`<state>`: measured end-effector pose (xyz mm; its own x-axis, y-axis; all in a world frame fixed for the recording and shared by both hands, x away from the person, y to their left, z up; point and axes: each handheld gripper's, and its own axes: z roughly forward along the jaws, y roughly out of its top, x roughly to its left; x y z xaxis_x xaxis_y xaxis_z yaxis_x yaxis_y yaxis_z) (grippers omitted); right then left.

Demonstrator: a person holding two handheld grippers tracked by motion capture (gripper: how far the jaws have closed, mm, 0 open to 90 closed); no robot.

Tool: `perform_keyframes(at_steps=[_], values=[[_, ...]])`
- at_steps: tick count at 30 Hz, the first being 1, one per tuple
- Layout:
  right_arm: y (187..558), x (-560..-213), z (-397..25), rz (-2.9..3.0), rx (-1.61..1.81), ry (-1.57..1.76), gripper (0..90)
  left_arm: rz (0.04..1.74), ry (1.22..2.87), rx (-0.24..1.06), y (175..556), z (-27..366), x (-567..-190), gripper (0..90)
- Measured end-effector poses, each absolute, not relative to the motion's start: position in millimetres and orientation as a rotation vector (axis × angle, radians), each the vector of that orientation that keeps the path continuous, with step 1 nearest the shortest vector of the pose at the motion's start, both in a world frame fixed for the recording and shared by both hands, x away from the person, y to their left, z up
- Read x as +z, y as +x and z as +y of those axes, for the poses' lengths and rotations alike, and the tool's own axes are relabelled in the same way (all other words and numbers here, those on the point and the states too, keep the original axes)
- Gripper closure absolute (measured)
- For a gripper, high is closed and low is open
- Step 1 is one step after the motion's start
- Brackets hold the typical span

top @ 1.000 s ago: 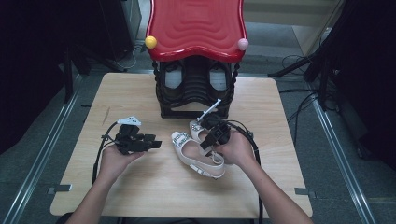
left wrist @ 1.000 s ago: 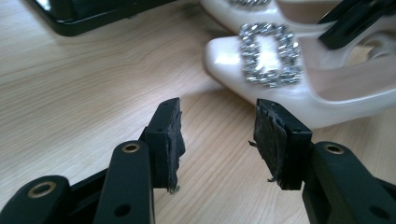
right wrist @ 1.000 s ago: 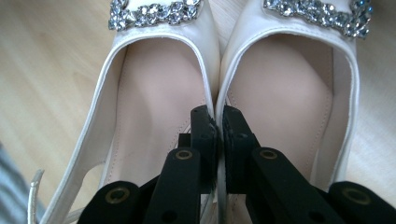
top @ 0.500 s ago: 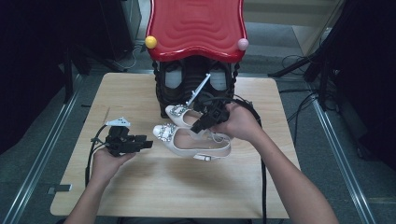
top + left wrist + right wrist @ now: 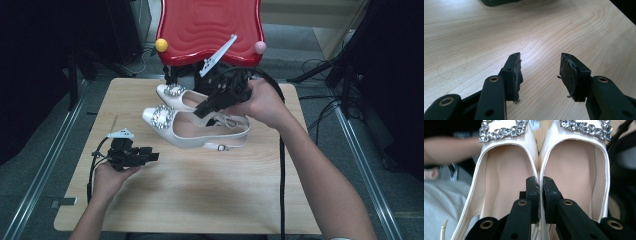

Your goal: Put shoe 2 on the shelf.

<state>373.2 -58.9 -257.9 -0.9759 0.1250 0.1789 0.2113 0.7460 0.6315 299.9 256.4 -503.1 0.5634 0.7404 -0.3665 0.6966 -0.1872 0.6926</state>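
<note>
Lifted since a second ago from mid-counter toward the far edge, the pair of white satin slingback shoes with crystal buckles (image 5: 195,122) hangs clamped by both inner walls in the right gripper (image 5: 539,195), nearing the red-topped rack (image 5: 210,27), while the left gripper (image 5: 540,75) rests apart, empty.

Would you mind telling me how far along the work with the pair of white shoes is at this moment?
Done: the right gripper is shut on the touching inner edges of both white shoes, holding the pair together, toes towards the red rack. In hand: the pair is being carried just in front of that rack. Left: probably setting the pair down on it and letting go. The left gripper is open over the wooden table, holding nothing.
</note>
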Motion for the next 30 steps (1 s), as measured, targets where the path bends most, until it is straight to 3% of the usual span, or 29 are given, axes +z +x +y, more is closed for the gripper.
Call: perform_keyframes(at_steps=[14, 30], values=[[398.1, -187.6, -71.2, -2.656, -1.422, -0.488, 86.5, 1.160, 1.910, 0.058, 301.2, 254.8, -504.3, 51.9], [455.1, -149.9, -86.6, -2.356, -1.686, -1.022, 86.4, 1.134, 1.938, 0.048, 308.0, 249.0, -507.3, 52.3]])
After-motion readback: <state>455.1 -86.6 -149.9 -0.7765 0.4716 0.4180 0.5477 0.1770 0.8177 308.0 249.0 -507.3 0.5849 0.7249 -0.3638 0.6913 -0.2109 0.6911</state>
